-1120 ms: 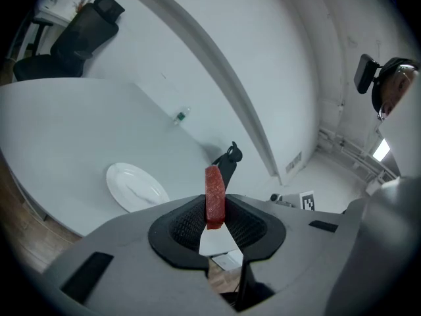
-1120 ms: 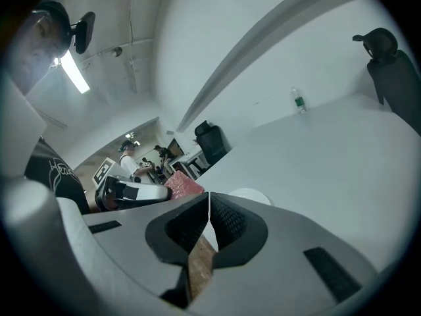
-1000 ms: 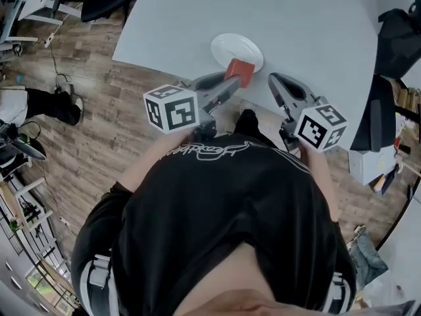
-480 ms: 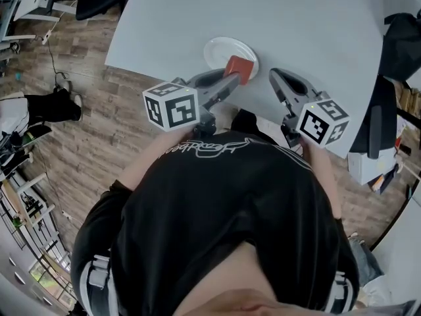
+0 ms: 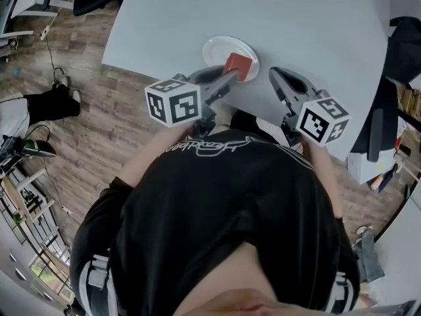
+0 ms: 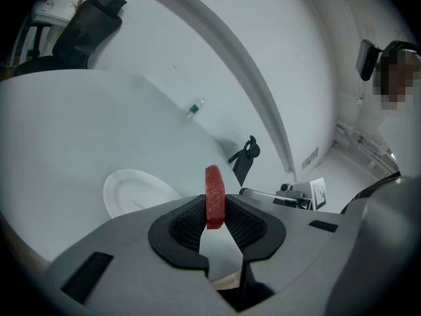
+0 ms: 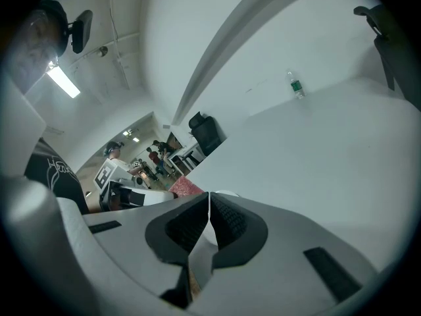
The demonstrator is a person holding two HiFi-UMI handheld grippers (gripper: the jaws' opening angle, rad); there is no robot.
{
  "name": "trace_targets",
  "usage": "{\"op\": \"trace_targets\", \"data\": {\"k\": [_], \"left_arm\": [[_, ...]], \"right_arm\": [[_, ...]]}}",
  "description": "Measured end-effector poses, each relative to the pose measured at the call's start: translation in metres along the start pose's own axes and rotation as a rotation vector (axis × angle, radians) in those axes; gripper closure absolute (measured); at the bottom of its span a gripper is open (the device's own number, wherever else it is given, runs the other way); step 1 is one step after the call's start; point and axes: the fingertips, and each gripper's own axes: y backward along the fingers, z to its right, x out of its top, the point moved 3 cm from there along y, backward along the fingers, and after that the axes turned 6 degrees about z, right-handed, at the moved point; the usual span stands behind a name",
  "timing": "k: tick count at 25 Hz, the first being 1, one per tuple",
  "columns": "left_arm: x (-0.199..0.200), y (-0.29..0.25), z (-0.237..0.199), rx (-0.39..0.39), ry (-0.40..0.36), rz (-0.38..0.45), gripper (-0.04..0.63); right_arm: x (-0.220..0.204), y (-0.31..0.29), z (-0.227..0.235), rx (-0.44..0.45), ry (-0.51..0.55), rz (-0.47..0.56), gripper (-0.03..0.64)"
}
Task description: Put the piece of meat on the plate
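1. The left gripper (image 6: pixel 214 208) is clamping the piece of meat (image 6: pixel 214 196). Both pads are pressing on its flat faces, and the red slab is standing on edge, poking up past the jaw tips.
2. In the head view the meat is showing over the near right rim of the white plate (image 5: pixel 220 47); whether it is touching the plate cannot be told. In the left gripper view the plate is lying on the table to the left of the jaws.
3. The right gripper (image 7: pixel 208 206) is holding its jaws together with nothing between them. It is hovering over the table edge, just right of the left gripper and clear of the plate.
4. Each gripper is carrying a cube with black-and-white square markers (image 5: pixel 172 102); these are patterns, not words.
5. The pale grey table (image 5: pixel 309 18) is also bearing a small clear bottle with a green label (image 6: pixel 193 109) far across it. Its print is too small to read.
6. White script lettering (image 5: pixel 207 150) is running across the person's black shirt, but it is not legible from above.
7. A black office chair (image 6: pixel 85 28) is standing behind the table.
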Motion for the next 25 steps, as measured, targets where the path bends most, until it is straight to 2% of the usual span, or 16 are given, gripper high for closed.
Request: {"op": "trace_targets", "data": {"k": [8,12,25], "left_arm": [[-0.012,-0.012,-0.030,0.057,-0.030,-0.047,0.506],[-0.019,-0.018,-0.042,0.090,-0.069,-0.071,0.506],[-0.028,-0.033,-0.062,0.127,-0.118,-0.120,0.506]], "right_arm": [[-0.005,-0.005,0.011,-0.017,-0.016,-0.011,0.604],[-0.007,-0.006,0.017,-0.026,-0.025,-0.017,0.604],[-0.013,-0.016,0.027,-0.029,-0.045,-0.043,0.604]]}}
